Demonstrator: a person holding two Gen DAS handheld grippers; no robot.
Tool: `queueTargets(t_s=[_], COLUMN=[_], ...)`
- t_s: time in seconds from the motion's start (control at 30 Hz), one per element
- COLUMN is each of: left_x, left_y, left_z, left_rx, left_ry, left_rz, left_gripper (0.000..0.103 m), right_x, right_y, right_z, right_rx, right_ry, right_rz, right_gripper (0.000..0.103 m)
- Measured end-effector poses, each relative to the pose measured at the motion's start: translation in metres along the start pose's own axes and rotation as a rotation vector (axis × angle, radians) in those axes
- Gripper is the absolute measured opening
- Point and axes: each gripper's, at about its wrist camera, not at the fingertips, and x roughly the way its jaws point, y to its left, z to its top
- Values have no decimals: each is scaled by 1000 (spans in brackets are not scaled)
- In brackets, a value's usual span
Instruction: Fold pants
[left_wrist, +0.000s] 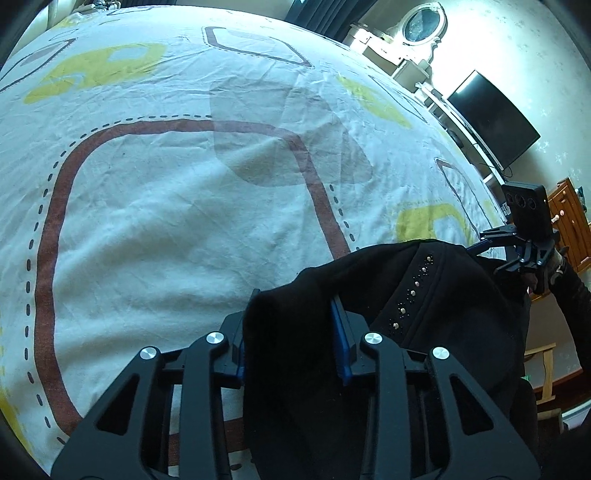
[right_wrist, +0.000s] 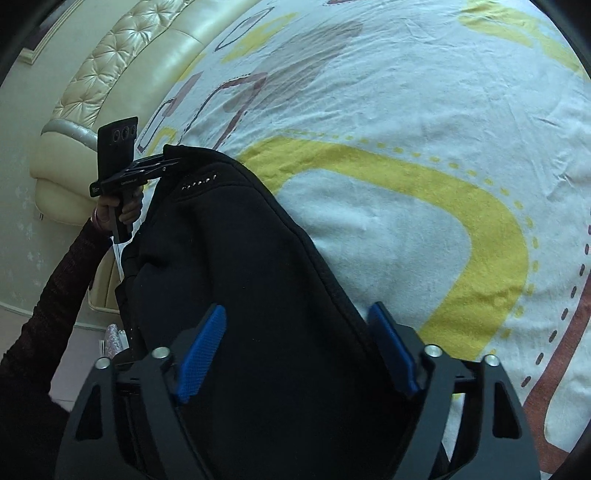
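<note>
Bed sheet (left_wrist: 147, 221), white with yellow and brown loops, fills the frame's left and centre. Bottom centre: black pants (left_wrist: 424, 302), left gripper (left_wrist: 291, 339) clamped on them. Right gripper (right_wrist: 295, 350): pants between parted fingers. Television (left_wrist: 491, 118) upper right.

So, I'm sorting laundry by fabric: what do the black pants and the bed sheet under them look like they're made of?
The pants look like a thick, matte black knit, maybe fleece-like: soft rounded folds, no sheen, with a row of small shiny studs. The bed sheet looks like thin woven cotton, matte and finely creased, with a printed pattern. Both are guesses from looks.
</note>
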Motion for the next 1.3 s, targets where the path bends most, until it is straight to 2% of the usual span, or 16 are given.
queueTargets(t_s=[0.03,0.07,0.17,0.2,0.27,0.43,0.67,0.83,0.9,1.03,1.13,1.23,1.3], left_x=[0,1,2,2,1,-6,-46,-95,-115,-146,-162,-172,-175], left_y=[0,-1,-3,-4,-4,-12,-17,-32,-40,-60,-67,-66,-64], left_z=[0,0,0,1,1,2,1,-17,-31,-70,-107,-144,-169], left_rx=[3,9,21,23,12,19,-25,-19,-13,20,6,-19,-46], left_ry=[2,2,-2,-4,-10,-40,-152,-256,-292,-323,-339,-349,-349], left_rz=[2,4,14,10,-35,-29,-95,-164,-193,-216,-229,-235,-248], left_gripper=[32,32,30,25,11,9,9,9,9,9,9,9,14], right_x=[-2,-3,-5,-5,-4,-16,-72,-100,-104,-94,-74,-48,-27], right_y=[-5,-11,-17,-12,-3,19,63,121,145,186,203,204,204], right_z=[0,-1,-3,-4,-5,-5,-8,-42,-65,-120,-159,-191,-210], right_rx=[18,38,69,46,29,-31,-84,-175,-204,-255,-275,-237,-219], right_ry=[8,12,15,18,13,-46,-264,-375,-407,-427,-414,-363,-317], right_rz=[-19,-40,-48,-66,-98,-193,-269,-335,-344,-353,-352,-305,-289], right_gripper=[45,29,18,12,9,7,7,7,7,7,7,7,7])
